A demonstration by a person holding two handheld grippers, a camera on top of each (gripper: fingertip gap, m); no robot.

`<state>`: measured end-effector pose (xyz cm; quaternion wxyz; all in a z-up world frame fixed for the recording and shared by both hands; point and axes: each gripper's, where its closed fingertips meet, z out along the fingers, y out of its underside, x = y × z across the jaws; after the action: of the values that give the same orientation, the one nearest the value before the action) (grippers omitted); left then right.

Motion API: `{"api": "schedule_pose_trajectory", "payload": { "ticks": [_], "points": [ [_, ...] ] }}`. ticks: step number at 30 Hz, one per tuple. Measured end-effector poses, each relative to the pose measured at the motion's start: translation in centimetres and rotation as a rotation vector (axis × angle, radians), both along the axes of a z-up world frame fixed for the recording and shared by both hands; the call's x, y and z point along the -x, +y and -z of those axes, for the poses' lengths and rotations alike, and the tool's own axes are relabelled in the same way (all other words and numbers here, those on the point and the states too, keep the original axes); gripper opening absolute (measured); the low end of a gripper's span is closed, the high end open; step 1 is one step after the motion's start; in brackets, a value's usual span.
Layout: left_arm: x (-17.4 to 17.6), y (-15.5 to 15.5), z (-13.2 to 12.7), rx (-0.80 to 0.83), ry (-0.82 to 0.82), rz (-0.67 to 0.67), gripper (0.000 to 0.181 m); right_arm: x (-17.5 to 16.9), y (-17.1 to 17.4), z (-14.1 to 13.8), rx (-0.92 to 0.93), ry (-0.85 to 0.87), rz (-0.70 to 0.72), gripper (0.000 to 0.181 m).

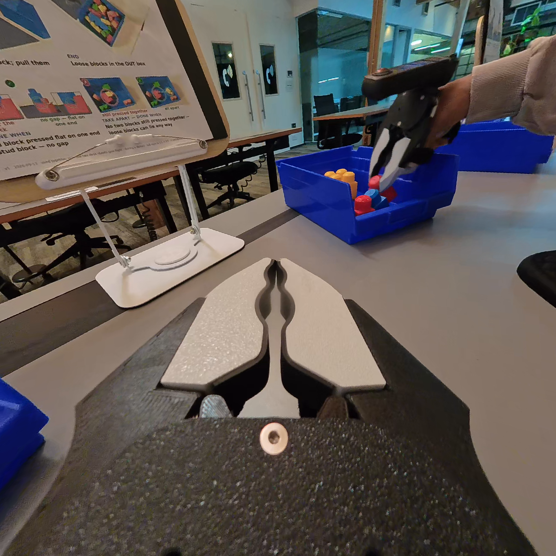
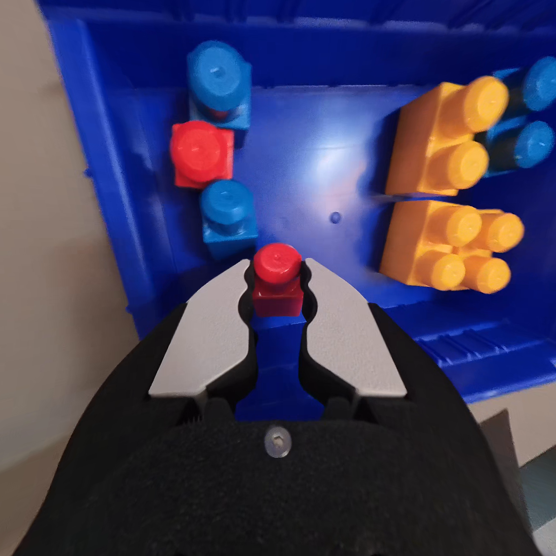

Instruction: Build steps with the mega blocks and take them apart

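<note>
Grey worktop [image 1: 391,285], and we've got the right gripper [image 2: 276,279] clamped on a stud-up red block [image 2: 276,288] over the bin [image 2: 301,168], left gripper [image 1: 276,266] closed empty, well away.

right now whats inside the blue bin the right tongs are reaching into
In the blue bin: a red single-stud block gripped by the right tongs, another red block, blue blocks, and two orange blocks. The bin floor under the blocks is hidden.

white sheet stand [image 1: 168,264] | grey table [image 1: 451,301] | office chairs [image 1: 231,174]
</note>
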<state>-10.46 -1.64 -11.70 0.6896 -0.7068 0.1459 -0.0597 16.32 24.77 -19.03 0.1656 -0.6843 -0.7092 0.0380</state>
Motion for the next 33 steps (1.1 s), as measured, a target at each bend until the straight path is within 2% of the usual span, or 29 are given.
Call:
{"api": "schedule_pose_trajectory", "payload": {
  "ticks": [1,5,7,10,14,18,24,27,30,33],
  "points": [
    [0.0,0.0,0.0,0.001,0.000,0.000,0.000,0.2,0.9,-0.3,-0.015,0.020,0.050,0.029],
    [-0.2,0.0,0.1,0.004,0.006,0.006,0.000,3.7,3.4,-2.8,0.009,0.278,0.202,0.029],
    [-0.3,0.0,0.1,0.003,0.012,0.009,0.000,6.3,3.6,-4.0,0.056,0.427,0.215,0.029],
    [-0.3,-0.1,0.1,0.000,0.020,0.007,0.000,9.3,3.0,-3.7,0.123,0.528,0.172,0.029],
    [-0.3,-0.1,0.0,-0.002,0.022,0.006,0.000,10.7,2.5,-1.3,0.190,0.522,0.141,0.029],
    [-0.4,-0.1,0.1,0.001,0.026,0.013,0.000,10.5,2.1,0.6,0.225,0.481,0.123,0.029],
    [-0.7,0.0,0.3,0.006,0.041,0.023,0.000,9.0,1.7,0.7,0.277,0.399,0.104,0.033],
    [-0.8,0.0,0.3,0.006,0.043,0.025,0.000,8.4,1.5,0.6,0.289,0.358,0.093,0.041],
    [-0.8,0.0,0.4,0.010,0.044,0.025,0.000,8.0,1.2,-1.6,0.277,0.356,0.066,0.045],
    [-0.8,0.0,0.4,0.011,0.041,0.028,0.000,4.7,0.0,-2.7,0.216,0.135,-0.006,0.046]
  ]
}}
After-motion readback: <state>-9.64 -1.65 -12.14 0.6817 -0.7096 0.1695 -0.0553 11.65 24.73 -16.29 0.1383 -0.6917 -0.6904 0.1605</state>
